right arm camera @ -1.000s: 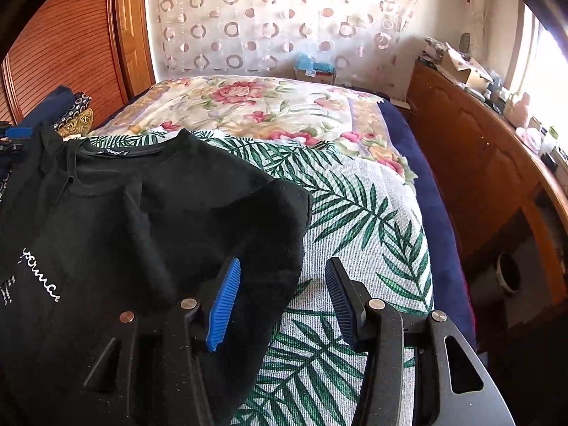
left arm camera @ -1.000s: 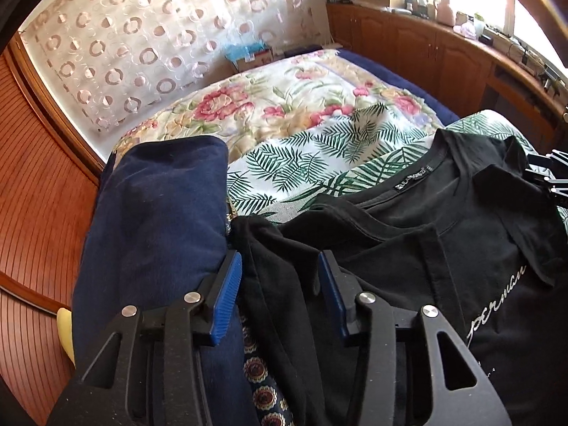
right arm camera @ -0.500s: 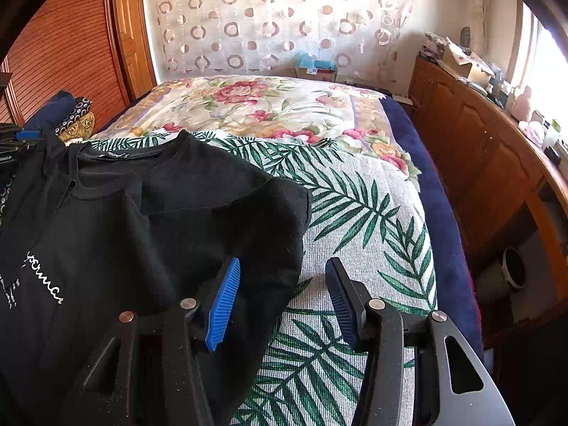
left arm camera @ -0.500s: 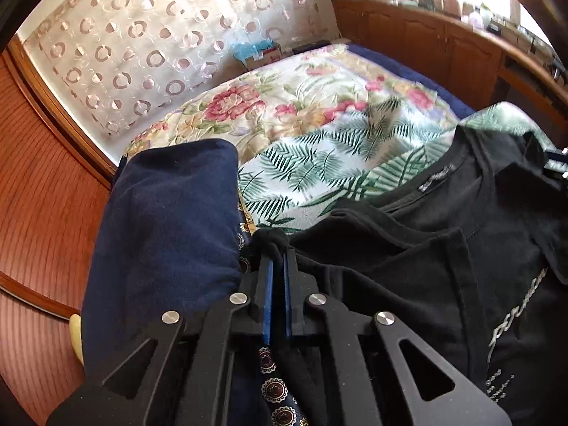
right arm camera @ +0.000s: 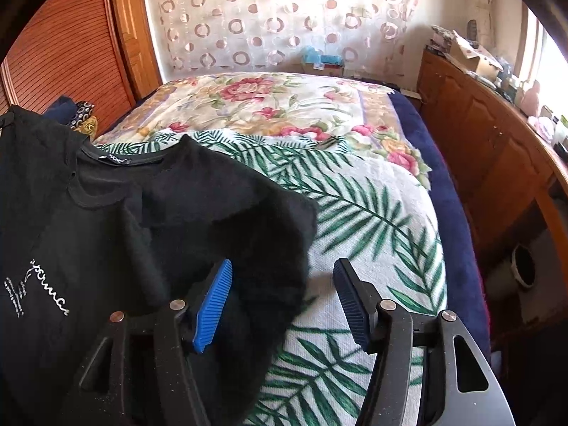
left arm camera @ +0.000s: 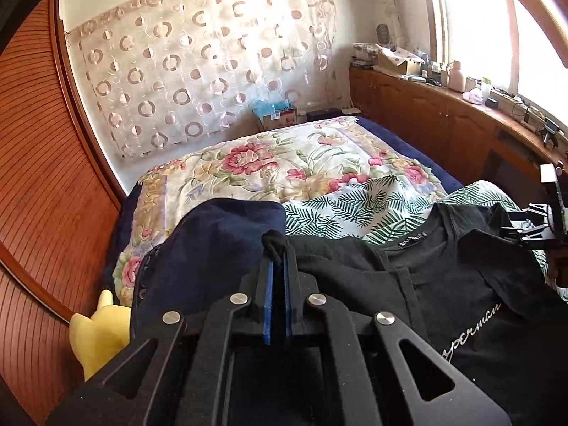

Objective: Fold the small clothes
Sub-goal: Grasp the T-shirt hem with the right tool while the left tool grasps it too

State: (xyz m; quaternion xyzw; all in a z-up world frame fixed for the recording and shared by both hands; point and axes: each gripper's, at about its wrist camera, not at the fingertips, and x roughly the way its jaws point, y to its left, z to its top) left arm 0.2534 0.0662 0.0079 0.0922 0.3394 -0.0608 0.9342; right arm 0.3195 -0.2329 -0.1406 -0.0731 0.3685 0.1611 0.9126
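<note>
Here the black T-shirt (left arm camera: 461, 294) is lying on the leaf-print blanket (right arm camera: 372, 220) spread over the bed, its neckline pointing toward the far curtain and its length running back toward the cameras. The left gripper (left arm camera: 277, 248), angled downward, is pinching a bunched sleeve edge tightly. The right gripper (right arm camera: 282, 273), also tilted down, has just been widening its jaws; they are straddling the other sleeve's hem without pressing it.
</note>
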